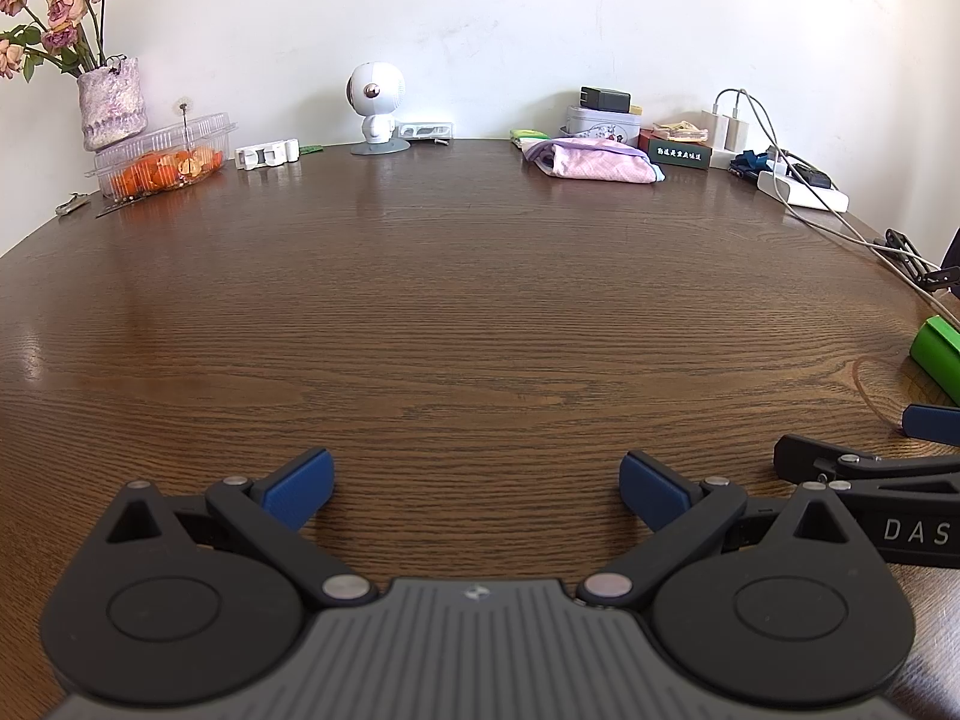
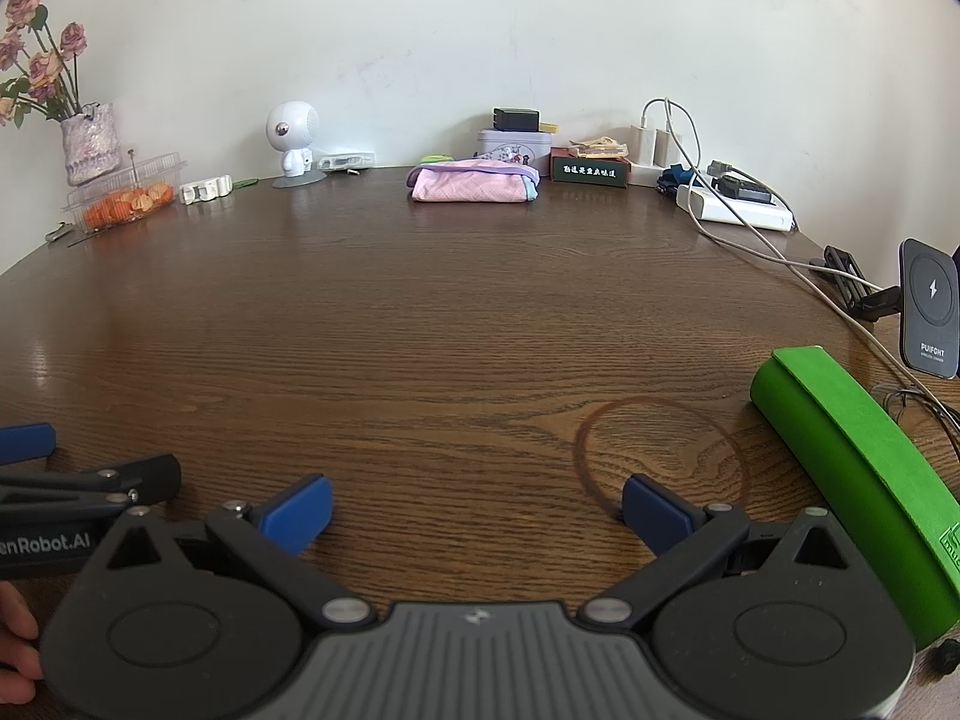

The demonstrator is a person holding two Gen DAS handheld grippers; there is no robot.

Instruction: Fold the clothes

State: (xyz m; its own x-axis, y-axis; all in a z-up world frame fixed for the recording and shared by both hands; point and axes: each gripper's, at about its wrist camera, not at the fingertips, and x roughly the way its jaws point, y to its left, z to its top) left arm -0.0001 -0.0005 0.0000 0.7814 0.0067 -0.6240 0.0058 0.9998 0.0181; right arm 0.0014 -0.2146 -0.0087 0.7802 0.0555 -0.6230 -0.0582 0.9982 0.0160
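Dark wood grain runs across the table (image 1: 456,312) in front of us, with a pale wall behind it. We take the white round-headed figurine (image 2: 292,141) at the far edge as our landmark. Well to the right of the figurine, also at the far edge, lies the pink garment (image 2: 471,183), bundled into a flat pad with a purple and a blue edge showing.

We judge it light, soft and limp: it will sag and slide on the smooth wood rather than hold any shape, so we would pinch it at a corner or along a hem, one gripper to each end, and not in the slack middle.

Our left gripper (image 1: 477,489) hangs low over the near side of the table with its blue pads spread wide and nothing between them. Our right gripper (image 2: 477,510) is the same, wide open and empty, just beside the left one.

Between us and the garment the wood is bare. Just behind the garment stand a tin box (image 2: 514,144) and a dark green carton (image 2: 590,169), close enough to knock. Further right of the figurine, a white power strip (image 2: 735,209) trails a cable (image 2: 780,261) towards a green case (image 2: 858,462) beside our right gripper. Left of the figurine sit a clear tub of oranges (image 1: 162,165) and a vase of dried roses (image 1: 111,105).
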